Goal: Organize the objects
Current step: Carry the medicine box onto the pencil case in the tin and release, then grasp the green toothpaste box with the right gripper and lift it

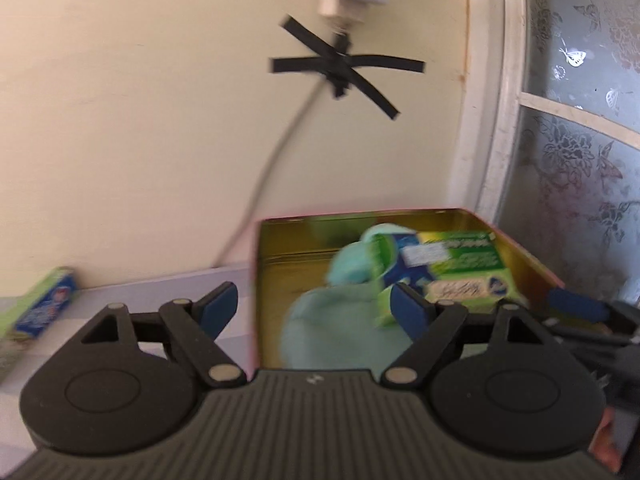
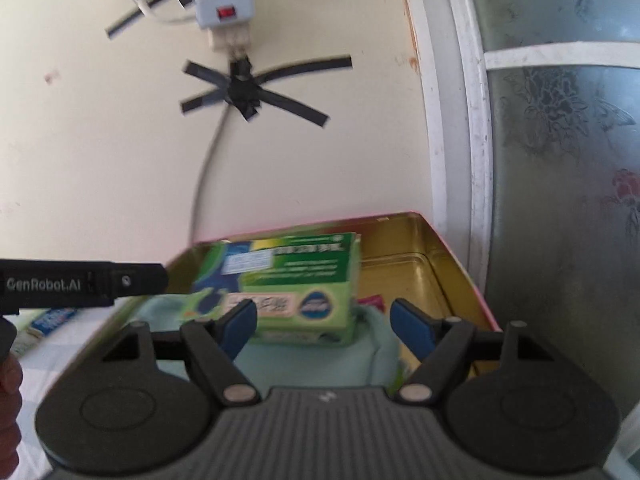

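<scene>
A gold-lined tin box with a pink rim [image 1: 280, 248] [image 2: 452, 264] stands against the wall. Inside lie a green and blue carton [image 1: 452, 272] [image 2: 288, 280] and a pale teal cloth [image 1: 332, 328] [image 2: 304, 364]. My left gripper [image 1: 312, 308] is open at the tin's near edge, its right finger [image 1: 408, 312] close to the carton and over the cloth. My right gripper [image 2: 324, 320] is open above the tin, with the carton just beyond and between its fingers, not gripped. The right gripper's fingertip [image 1: 576, 308] shows at the right of the left wrist view.
A second green and blue carton [image 1: 44, 304] [image 2: 52, 318] lies on the table left of the tin. A cable taped with black tape [image 1: 340, 68] runs down the wall from a power strip [image 2: 224, 12]. A frosted window [image 1: 580, 140] is at right.
</scene>
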Demonstrator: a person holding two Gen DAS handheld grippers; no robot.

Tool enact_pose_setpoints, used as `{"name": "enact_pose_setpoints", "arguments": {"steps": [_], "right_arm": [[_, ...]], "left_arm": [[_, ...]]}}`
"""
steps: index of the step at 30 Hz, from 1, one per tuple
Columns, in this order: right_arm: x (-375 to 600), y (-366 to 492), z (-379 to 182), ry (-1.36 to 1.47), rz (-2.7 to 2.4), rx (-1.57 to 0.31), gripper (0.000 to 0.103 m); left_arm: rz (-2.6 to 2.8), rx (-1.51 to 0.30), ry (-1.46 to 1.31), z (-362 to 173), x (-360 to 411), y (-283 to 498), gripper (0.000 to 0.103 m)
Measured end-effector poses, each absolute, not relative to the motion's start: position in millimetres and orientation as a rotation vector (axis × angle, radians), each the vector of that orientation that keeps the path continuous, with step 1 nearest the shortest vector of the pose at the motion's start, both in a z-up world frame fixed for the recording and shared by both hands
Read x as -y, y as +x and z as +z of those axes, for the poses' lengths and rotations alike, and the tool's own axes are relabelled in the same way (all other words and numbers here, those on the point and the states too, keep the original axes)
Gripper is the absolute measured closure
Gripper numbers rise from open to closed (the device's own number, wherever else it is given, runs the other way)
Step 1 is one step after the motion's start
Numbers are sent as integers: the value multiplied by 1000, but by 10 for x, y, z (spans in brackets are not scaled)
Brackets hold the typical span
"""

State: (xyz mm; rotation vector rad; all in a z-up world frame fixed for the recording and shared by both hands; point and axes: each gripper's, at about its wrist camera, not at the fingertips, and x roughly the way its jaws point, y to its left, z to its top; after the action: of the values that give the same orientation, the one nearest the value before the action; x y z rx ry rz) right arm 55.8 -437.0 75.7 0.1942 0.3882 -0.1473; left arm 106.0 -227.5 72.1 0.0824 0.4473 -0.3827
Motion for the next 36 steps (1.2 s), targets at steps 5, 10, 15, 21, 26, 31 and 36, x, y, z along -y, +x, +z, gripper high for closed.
{"name": "enact_pose_setpoints", "arguments": {"steps": [5,10,15,21,26,31,36], "right_arm": [[4100,312,793,187,-116,-307,22],[3680,130,849,176,-42,-255,21],[3192,5,803,171,63,-245,19],[2521,-54,734,54,225,-326,18],[2084,78,645,-40,301,-427,17],[1863,283,528,-20,330,-538,17],[1686,431,411,-8,326,-614,17]], "left_arm": [[-332,-443,102,621,1805,787,18],[-238,-476,96,470,1272,649,18],[-122,-555,92,303,800,651,18],[-34,-605,81,168,335,638,18],[13,-624,68,99,10,629,17],[55,-658,60,42,-305,704,17],[84,-687,23,14,-642,810,13]]}}
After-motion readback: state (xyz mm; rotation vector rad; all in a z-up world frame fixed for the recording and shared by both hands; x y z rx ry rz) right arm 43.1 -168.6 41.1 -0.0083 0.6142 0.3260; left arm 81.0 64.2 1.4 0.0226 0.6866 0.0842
